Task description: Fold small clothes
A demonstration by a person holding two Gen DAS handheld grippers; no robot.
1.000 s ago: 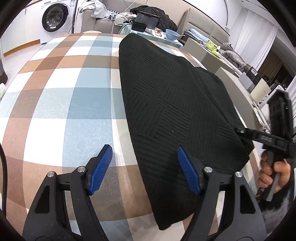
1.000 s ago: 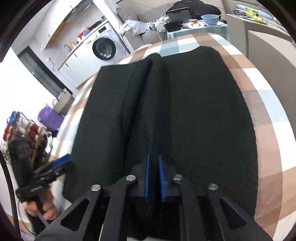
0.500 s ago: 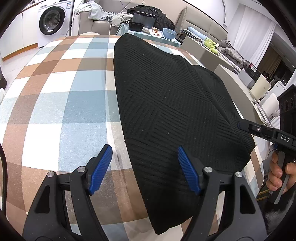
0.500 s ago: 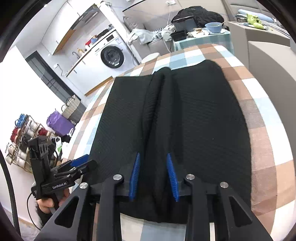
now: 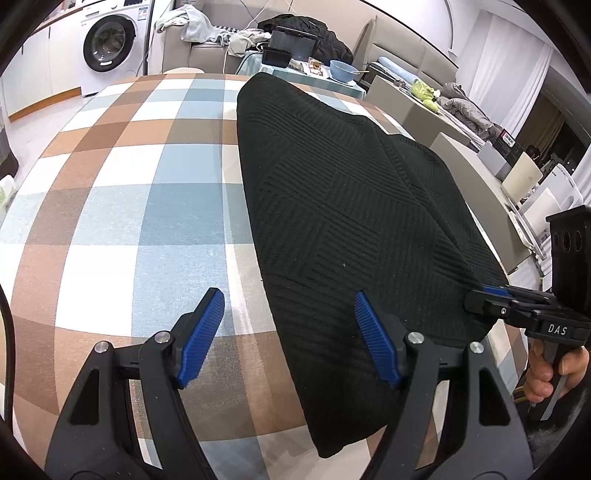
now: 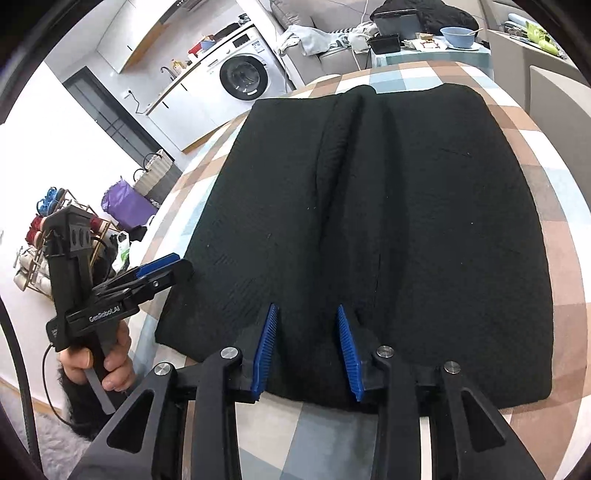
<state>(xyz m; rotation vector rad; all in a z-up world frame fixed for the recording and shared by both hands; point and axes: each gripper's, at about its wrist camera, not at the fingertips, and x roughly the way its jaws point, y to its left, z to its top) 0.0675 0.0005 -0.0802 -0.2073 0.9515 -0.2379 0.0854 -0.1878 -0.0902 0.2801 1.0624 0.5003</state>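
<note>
A black knit garment (image 5: 343,206) lies folded flat on the checked tablecloth (image 5: 122,206); it also shows in the right wrist view (image 6: 388,221) with a raised crease down its middle. My left gripper (image 5: 288,328) is open, its right pad over the garment's near left edge, holding nothing. It shows from the side in the right wrist view (image 6: 159,269). My right gripper (image 6: 306,347) is open above the garment's near edge, straddling the crease, empty. It shows in the left wrist view (image 5: 491,295) at the garment's right corner.
A washing machine (image 5: 107,44) and a sofa with clothes (image 5: 207,29) stand beyond the table. A side table with a blue bowl (image 5: 341,70) lies behind. A rack and bags (image 6: 122,199) stand on the floor left of the table.
My right gripper has opened from shut on the garment's crease and let it go, pulling back a little. My left gripper stays open, shifted slightly.
</note>
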